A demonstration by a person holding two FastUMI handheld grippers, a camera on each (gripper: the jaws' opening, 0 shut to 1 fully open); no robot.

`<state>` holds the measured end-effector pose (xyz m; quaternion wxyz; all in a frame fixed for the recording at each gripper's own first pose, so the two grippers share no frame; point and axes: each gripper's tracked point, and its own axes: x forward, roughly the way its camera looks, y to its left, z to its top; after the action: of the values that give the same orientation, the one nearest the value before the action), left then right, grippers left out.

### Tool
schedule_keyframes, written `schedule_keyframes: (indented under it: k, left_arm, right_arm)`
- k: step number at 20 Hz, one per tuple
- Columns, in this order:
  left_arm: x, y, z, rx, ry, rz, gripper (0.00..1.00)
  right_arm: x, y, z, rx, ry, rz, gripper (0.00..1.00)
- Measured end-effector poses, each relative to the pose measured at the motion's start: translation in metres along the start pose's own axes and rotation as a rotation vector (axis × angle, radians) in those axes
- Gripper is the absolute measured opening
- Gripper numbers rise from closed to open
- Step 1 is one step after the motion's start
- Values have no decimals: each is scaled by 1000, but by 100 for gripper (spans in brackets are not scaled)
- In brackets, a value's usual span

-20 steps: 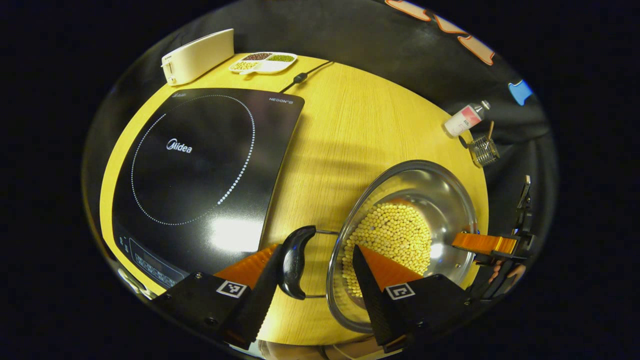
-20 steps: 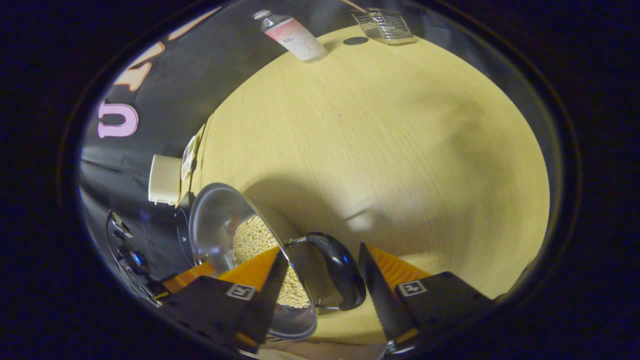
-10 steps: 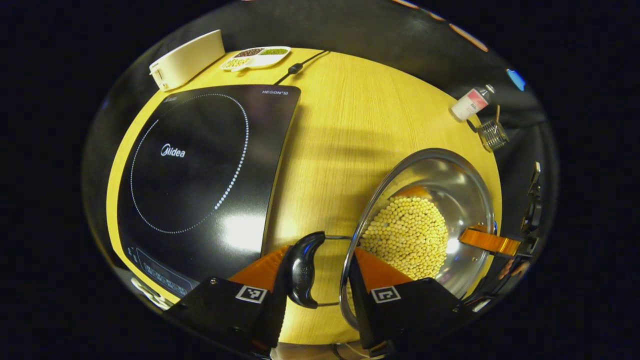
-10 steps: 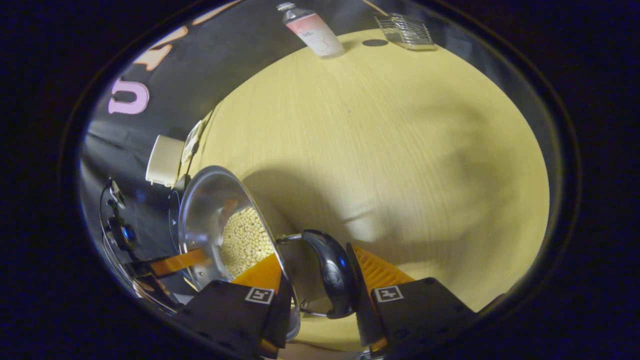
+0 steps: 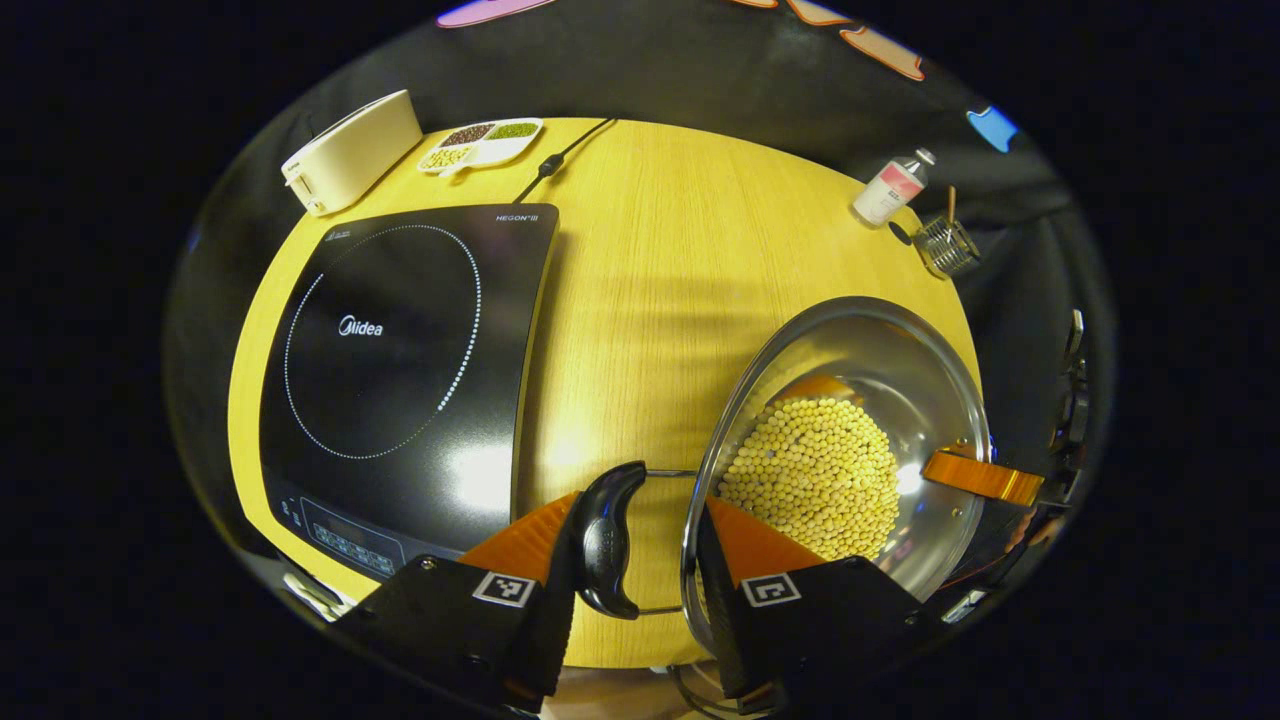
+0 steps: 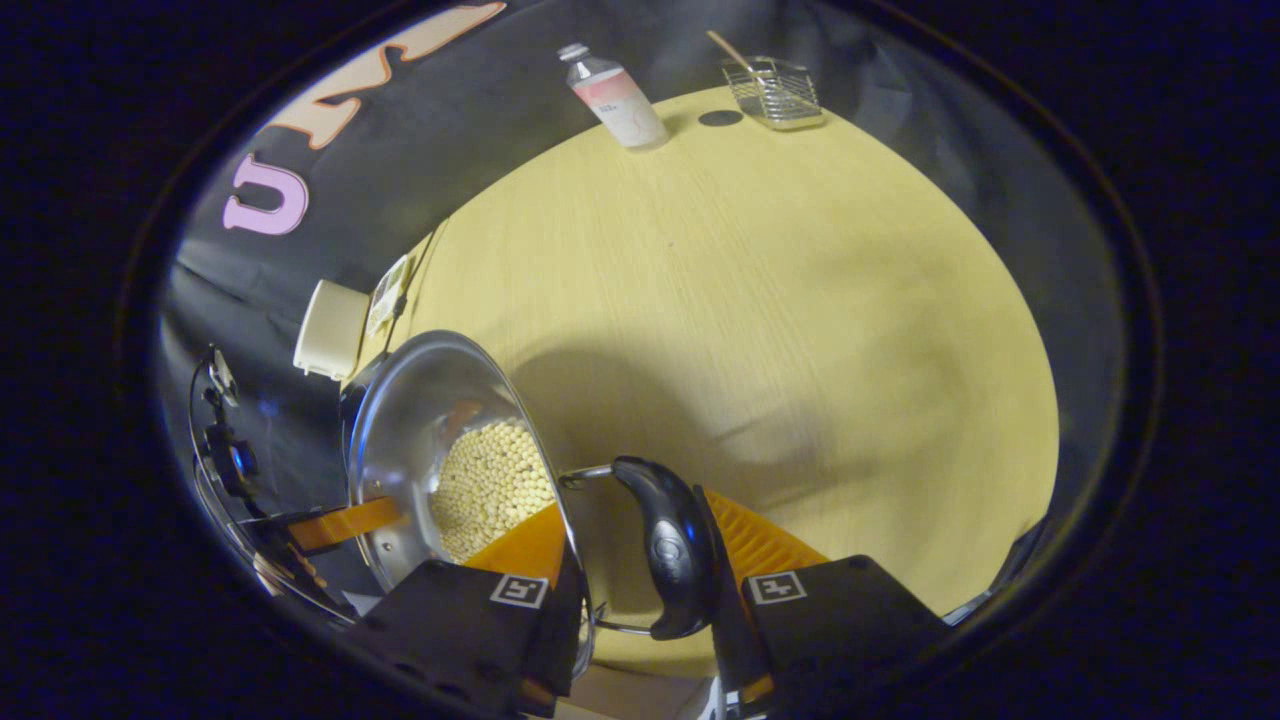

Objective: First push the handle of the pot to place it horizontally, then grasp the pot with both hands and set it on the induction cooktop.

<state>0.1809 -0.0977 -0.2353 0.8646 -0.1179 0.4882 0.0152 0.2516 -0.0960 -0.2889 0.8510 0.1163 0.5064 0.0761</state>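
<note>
Pot (image 5: 850,440) upright, handles (image 5: 603,540) horizontal, opp. sides, off cooktop (image 5: 400,370)

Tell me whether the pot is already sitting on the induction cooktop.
No: in the left gripper view the pot is over bare table, right of the induction cooktop.

Staged kitchen booth (black cloth wall (image 5: 700,70)): induction cooktop (image 5: 390,370), wooden table (image 5: 680,280).

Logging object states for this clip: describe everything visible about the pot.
The pot is shiny steel, round, lidless, holding a heap of pale beans. Each side has a wire loop with a black handle. The left gripper and right gripper each close on a handle. It sits right of the cooktop, not on it.
</note>
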Motion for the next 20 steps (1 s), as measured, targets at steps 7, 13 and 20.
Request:
schedule_keyframes:
  k: [7,13,20]
  left_arm:
    - [-32,39,6,126,-14,-30,63]
    - [-52,123,21,157,-28,-66,61]
    - [-65,228,44,167,-81,-18,60]
  right_arm:
    - [-23,43,-40,77,-52,-37,58]
    - [-15,130,-73,101,-97,-37,58]
    - [27,230,-91,72,-107,-6,51]
